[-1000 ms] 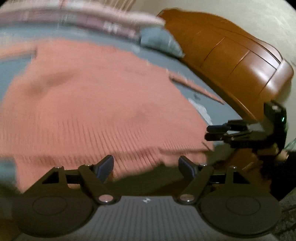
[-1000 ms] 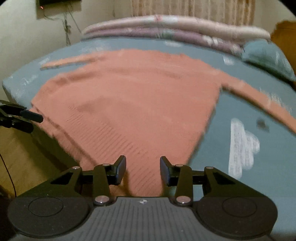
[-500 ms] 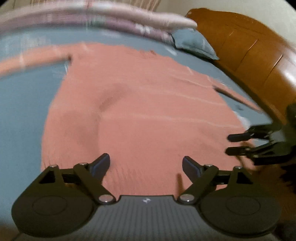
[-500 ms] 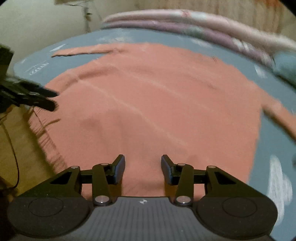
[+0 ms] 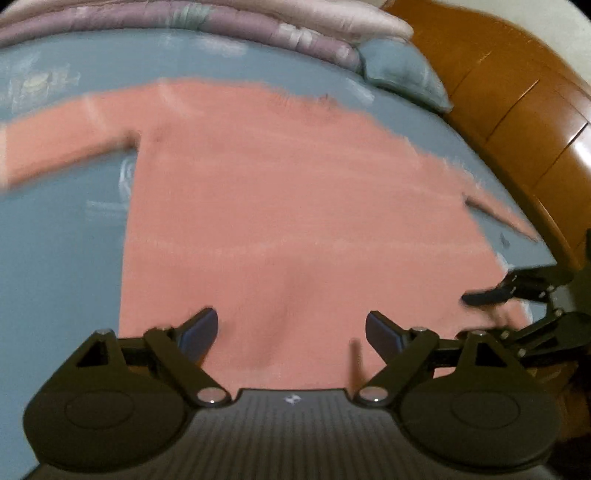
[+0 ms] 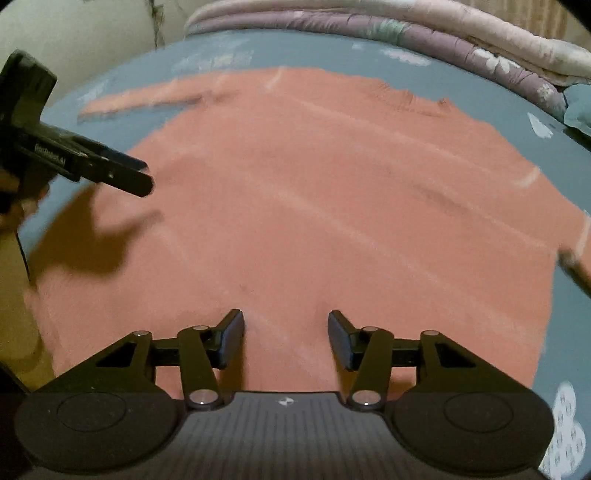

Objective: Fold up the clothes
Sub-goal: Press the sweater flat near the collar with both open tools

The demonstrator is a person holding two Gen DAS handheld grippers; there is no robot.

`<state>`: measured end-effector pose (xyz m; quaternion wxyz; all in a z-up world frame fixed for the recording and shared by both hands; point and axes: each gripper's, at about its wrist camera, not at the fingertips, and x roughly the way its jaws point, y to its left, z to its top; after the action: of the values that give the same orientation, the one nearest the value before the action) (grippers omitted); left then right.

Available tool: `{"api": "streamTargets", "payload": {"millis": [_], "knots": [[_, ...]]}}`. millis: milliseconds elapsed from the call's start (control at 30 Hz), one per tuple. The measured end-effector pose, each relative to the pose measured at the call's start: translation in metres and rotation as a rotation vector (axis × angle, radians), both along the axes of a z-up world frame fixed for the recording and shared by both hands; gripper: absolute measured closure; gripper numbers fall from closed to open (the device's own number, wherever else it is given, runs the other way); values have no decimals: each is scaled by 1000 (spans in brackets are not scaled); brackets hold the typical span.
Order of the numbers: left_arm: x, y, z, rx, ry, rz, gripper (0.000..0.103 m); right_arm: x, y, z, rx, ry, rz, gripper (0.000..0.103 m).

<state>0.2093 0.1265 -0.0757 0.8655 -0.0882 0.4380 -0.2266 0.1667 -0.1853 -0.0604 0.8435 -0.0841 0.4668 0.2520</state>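
Note:
A salmon-pink knit sweater [image 5: 295,214] lies spread flat on a blue-grey bed, sleeves out to both sides; it fills the right wrist view too [image 6: 332,206]. My left gripper [image 5: 291,328] hovers open over the sweater's near hem with nothing between its fingers. My right gripper [image 6: 286,338] is also open and empty above the hem area. Each gripper shows in the other's view: the right one [image 5: 524,306] at the sweater's right edge, the left one [image 6: 110,170] at the left edge, casting a shadow on the knit.
Folded quilts [image 6: 424,33] and a blue pillow [image 5: 402,74] lie along the far side of the bed [image 5: 55,258]. An orange wooden headboard [image 5: 517,122] curves along the right. A wall [image 6: 74,33] stands at the far left.
Both grippers have moved forward and up over the sweater from the bed's near edge. The view now looks further across the garment. Both stay open.

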Motion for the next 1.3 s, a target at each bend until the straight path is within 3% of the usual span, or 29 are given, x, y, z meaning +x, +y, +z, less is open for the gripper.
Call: {"api": "streamTargets", "payload": {"millis": [33, 100, 167, 333, 400, 500, 567, 633, 767, 933, 1033, 1100, 1167, 1300], "knots": [[-11, 5, 2, -13, 16, -4, 15, -5, -1, -2, -16, 18, 4, 31], [-26, 16, 7, -41, 62, -8, 15, -15, -3, -5, -47, 53, 13, 30], [-16, 29, 19, -68, 119, 2, 15, -8, -2, 0, -69, 71, 10, 30], [52, 34, 47, -52, -58, -30, 15, 67, 3, 27, 15, -64, -98, 31], [87, 24, 39, -64, -82, -46, 15, 110, 7, 29, 38, -103, -173, 31], [116, 7, 21, 17, -92, -54, 15, 157, 19, 12, 19, -131, -223, 31], [119, -2, 1, 75, -36, -82, 15, 164, 26, -7, -18, -68, -229, 30], [98, -3, -2, 110, -91, -125, 12, 146, 25, -13, -29, -58, -220, 27], [89, 8, 9, 105, -63, -169, 10, 125, 8, -3, 5, -16, -243, 25], [139, -7, 39, 13, -121, -142, 10, 167, -5, 19, -44, -96, -324, 25], [175, -43, 46, 37, -195, -179, 10, 204, -11, 12, -102, -140, -338, 24], [200, -66, 34, 82, -180, -186, 10, 228, -17, -4, -117, -123, -340, 24], [226, -83, 13, 144, -125, -160, 12, 249, -23, -18, -111, -110, -337, 18], [251, -96, -16, 223, -167, -144, 7, 274, -30, -23, -51, -123, -300, 7]]}}
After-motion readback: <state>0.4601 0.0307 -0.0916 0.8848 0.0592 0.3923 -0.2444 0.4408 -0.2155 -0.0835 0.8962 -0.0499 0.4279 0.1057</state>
